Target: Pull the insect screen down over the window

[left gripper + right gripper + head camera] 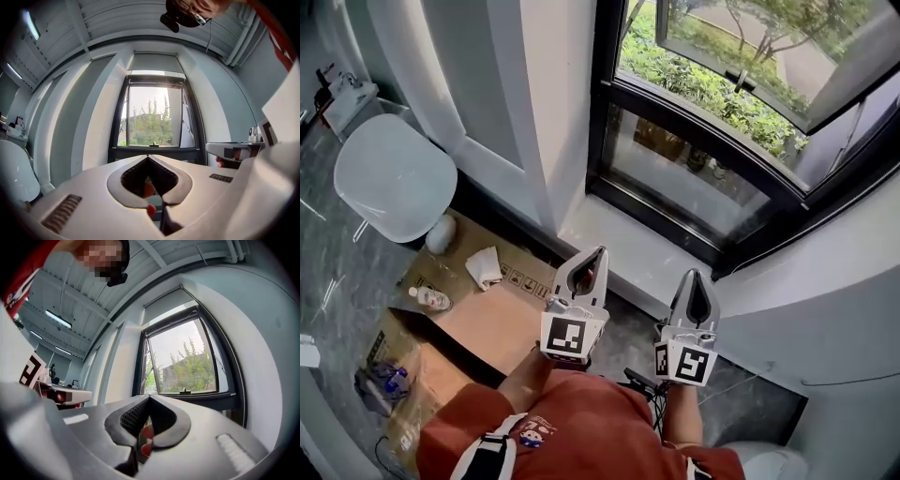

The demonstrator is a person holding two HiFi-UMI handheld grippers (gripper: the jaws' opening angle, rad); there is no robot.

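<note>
A person in a red top (581,436) stands facing a black-framed window (694,178) and holds both tools out level in front, side by side and apart. The left gripper (599,251) has its jaws clenched tip to tip with nothing between them; in its own view the tips (148,157) meet below the middle of the window. The right gripper (695,275) is also clenched and empty, its tips (149,397) pointing at the window's lower left corner. Both stop short of the white sill (614,246) and touch neither the sill nor the frame. The insect screen (152,73) seems to sit rolled up in the pale bar along the top edge of the frame, though no mesh can be made out. Below it the opening is uncovered, and green shrubs (694,80) show through. The upper sash (750,47) is swung outward, with its handle (741,80) at the lower rail. On the grey floor (328,272) at the left lies a sheet of cardboard (492,323). A crumpled white cloth (485,267) lies near the cardboard's far edge, and a small bottle (429,298) lies on its side at the left edge. A white round stool seat (394,173) stands just beyond the cardboard's far left corner.
</note>
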